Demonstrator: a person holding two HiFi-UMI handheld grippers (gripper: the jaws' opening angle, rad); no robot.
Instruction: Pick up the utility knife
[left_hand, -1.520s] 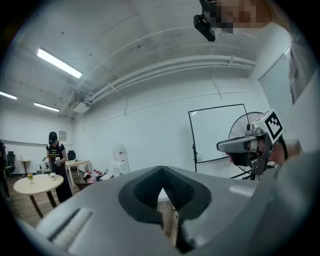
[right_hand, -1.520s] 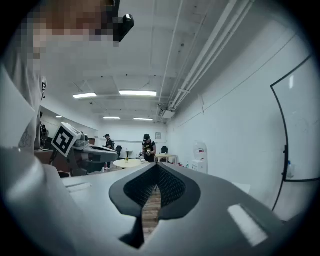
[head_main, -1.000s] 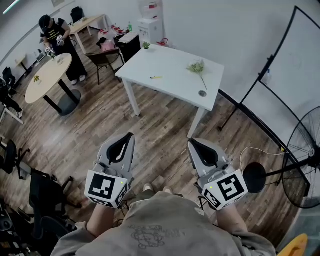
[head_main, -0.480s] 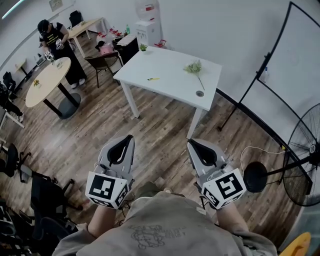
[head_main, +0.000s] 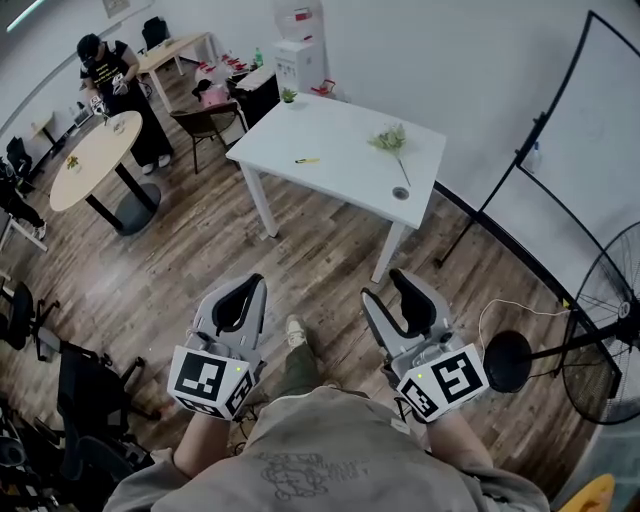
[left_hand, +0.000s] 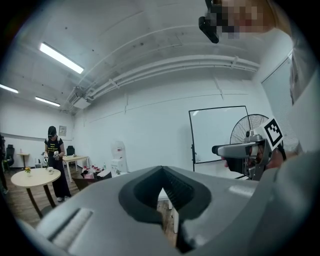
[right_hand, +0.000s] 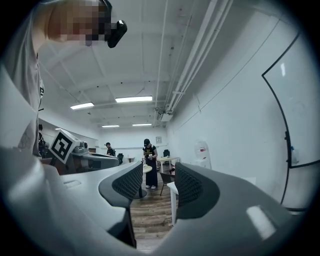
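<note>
Standing well short of the far desk (head_main: 340, 175) bearing the yellow knife (head_main: 307, 160), holding left claw (head_main: 240, 291) closed, empty, and right claw (head_main: 388, 287) parted, empty, probably readied for grasping.

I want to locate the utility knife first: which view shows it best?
Head view: the utility knife is a small yellow sliver on the white table. Neither gripper view shows it; the jaws block most of that table.
</note>
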